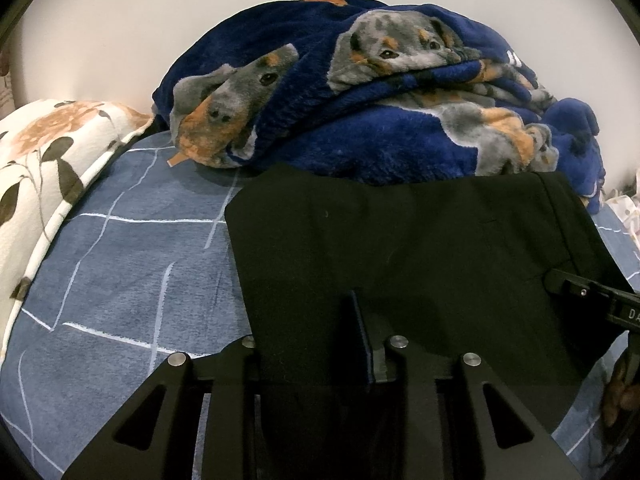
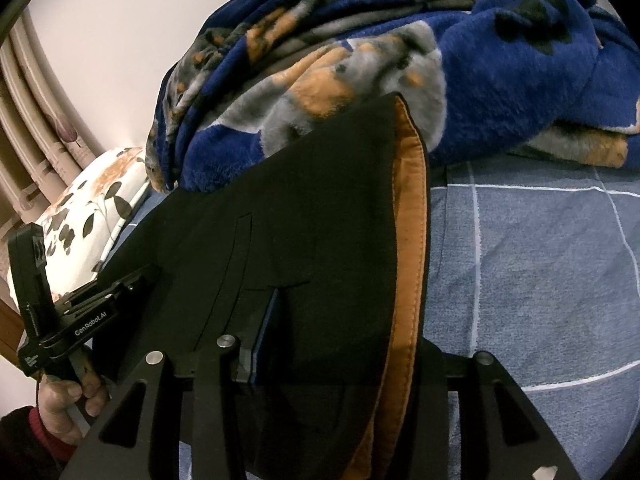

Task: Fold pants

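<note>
My left gripper [image 1: 320, 344] and right gripper [image 2: 340, 344] each pinch the black pants [image 1: 400, 240] near the dog-print blanket [image 1: 360, 128]. The cloth looks soft and limp; its tan-lined waistband [image 2: 408, 240] seems the firmest hold

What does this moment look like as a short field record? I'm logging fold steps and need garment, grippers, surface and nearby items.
garment: black fabric pants with an orange-brown inner waistband lining, lifted in a flat panel
left gripper: jaws closed on the pants' near edge
right gripper: jaws closed on the pants beside the lining
surface: blue bedsheet with white grid lines
behind: bunched navy fleece blanket with dog print, touching the pants' far edge
left side: white floral pillow
fold state: cannot tell
</note>
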